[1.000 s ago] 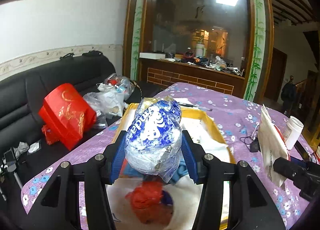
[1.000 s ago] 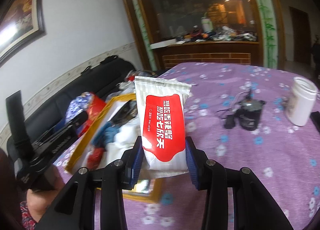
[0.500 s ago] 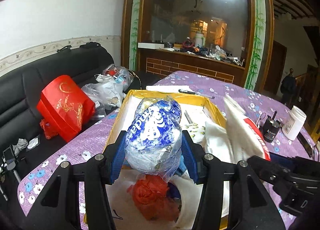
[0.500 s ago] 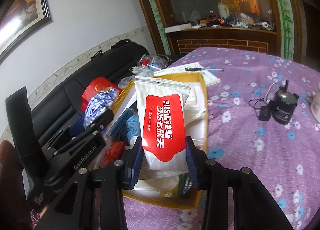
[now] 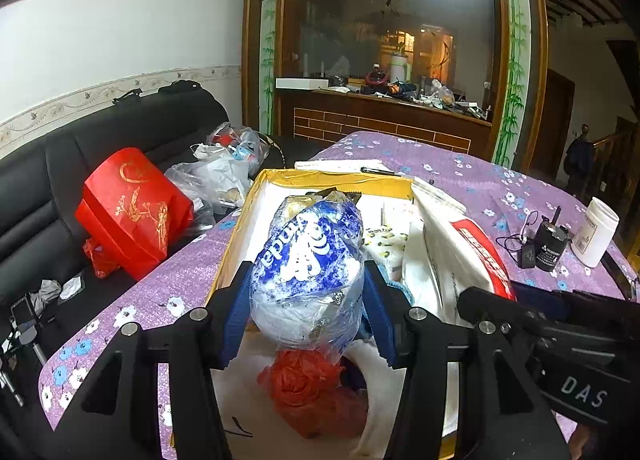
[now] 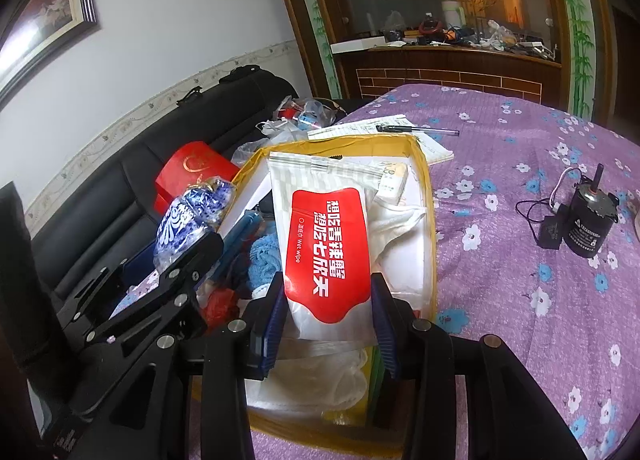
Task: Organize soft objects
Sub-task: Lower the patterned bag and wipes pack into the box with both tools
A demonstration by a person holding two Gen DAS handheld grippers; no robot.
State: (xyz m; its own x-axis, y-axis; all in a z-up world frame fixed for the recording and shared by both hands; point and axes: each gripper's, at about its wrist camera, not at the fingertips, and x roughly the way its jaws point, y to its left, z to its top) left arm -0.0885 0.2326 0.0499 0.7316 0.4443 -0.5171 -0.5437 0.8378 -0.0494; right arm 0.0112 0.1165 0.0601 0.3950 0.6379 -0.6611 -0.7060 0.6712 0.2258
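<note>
Two soft items in hand over the yellow box (image 6: 424, 180) at 12 o'clock: my left tool (image 5: 306, 300) clamps the blue-printed bag (image 5: 308, 268), my right tool (image 6: 328, 316) clamps the wet-wipe pack (image 6: 324, 236); neither released yet, several soft things already inside.

"Wet wipe" and large white Chinese characters were printed on the red label of the wipes pack (image 6: 326, 244). "DAS" was read on the right gripper (image 5: 576, 388). Other lettering was too blurred.
</note>
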